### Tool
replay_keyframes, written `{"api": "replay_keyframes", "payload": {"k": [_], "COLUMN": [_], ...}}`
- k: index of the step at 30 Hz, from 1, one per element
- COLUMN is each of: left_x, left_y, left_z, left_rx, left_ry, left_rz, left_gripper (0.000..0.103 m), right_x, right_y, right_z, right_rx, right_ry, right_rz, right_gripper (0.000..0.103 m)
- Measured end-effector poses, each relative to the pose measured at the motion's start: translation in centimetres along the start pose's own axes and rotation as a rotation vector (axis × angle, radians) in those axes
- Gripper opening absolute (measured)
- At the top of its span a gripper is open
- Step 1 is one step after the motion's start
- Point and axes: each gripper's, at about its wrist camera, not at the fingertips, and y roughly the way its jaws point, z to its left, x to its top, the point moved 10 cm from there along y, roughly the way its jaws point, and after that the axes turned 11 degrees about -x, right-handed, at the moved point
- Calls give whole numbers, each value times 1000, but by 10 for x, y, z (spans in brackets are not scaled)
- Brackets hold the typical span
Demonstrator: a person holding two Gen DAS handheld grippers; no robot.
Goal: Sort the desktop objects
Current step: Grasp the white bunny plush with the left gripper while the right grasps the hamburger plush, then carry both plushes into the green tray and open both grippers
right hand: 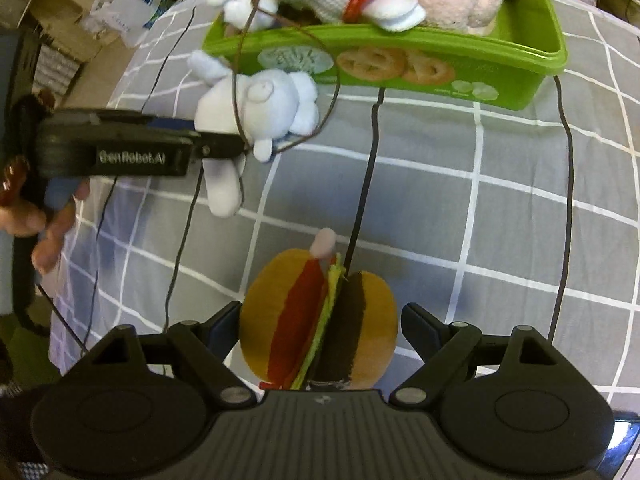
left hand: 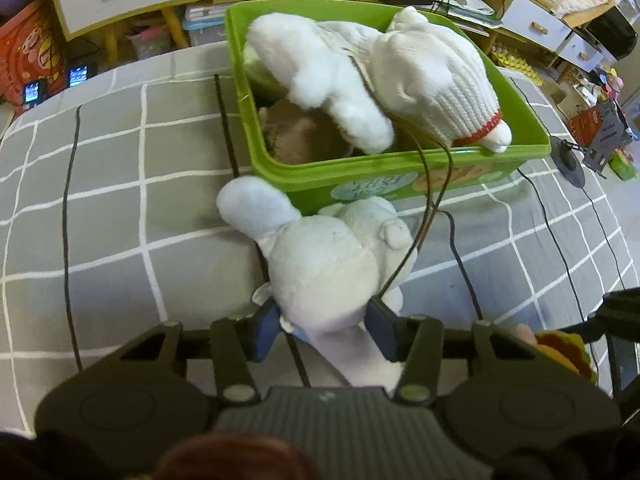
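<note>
My left claw (left hand: 326,330) is clamped on the soft, light white plush (left hand: 332,260) lying just beside the green bin (left hand: 400,168) on the checked cloth (left hand: 120,200), pinching its squashy body, while my right claw (right hand: 320,330) sits apart around the burger plush (right hand: 320,316).

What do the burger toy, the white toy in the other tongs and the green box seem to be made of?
Burger toy: soft plush with felt-like layers, fuzzy edges. White plush toy: fleecy fabric, matte, stuffed-looking. Green box: probably moulded plastic, smooth rim with slight sheen, printed biscuit label.
</note>
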Motion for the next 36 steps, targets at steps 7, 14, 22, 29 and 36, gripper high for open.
{"api": "replay_keyframes", "payload": {"k": [7,14,22,29,36], "left_x": [-4,-8,-12,-12,-9], "left_y": [-13,-25,-40,-56,-71], "left_z": [13,30,50,67,87], "left_rx": [31,53,92,136,178], "left_ry": [-29,-61,-101,-148,-218], "left_rz": [-8,-16,-40,-84,-142], "left_gripper": [47,47,46,46,46], "right_x": [-1,3,15,26,35], "right_y": [-2,-7,-16,-22,-27], "right_z": [3,0,-10,-17,-29], "right_rx": [-19,-42,-63,-77,-85], "right_ry": [-43,-47,-6,31,77], "right_rz": [-18,-42,-77,-107,-128], "right_gripper": [73,71,71,71,71]}}
